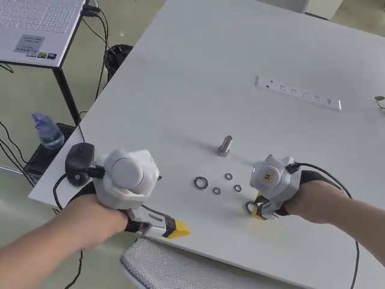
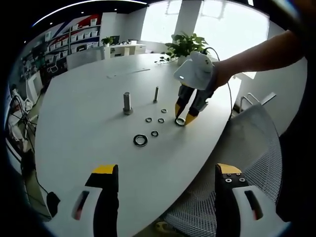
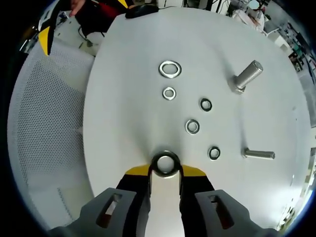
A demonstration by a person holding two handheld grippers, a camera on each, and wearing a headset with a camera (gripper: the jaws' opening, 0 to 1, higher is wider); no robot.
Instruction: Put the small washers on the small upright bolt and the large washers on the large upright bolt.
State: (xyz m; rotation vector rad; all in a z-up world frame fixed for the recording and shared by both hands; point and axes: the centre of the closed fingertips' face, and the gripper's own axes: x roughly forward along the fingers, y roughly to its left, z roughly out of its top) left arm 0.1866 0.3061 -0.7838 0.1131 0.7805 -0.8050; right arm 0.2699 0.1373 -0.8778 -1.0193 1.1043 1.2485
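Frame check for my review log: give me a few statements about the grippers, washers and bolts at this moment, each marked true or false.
1. The right gripper is shut on a large washer. True.
2. The large bolt already carries a washer. False: no washer is on it.
3. The left gripper is open and holds nothing. True.
4. Four small washers lie on the table. True.
5. Both large washers lie free on the table. False: there is one loose large washer, and the other is in the right gripper.
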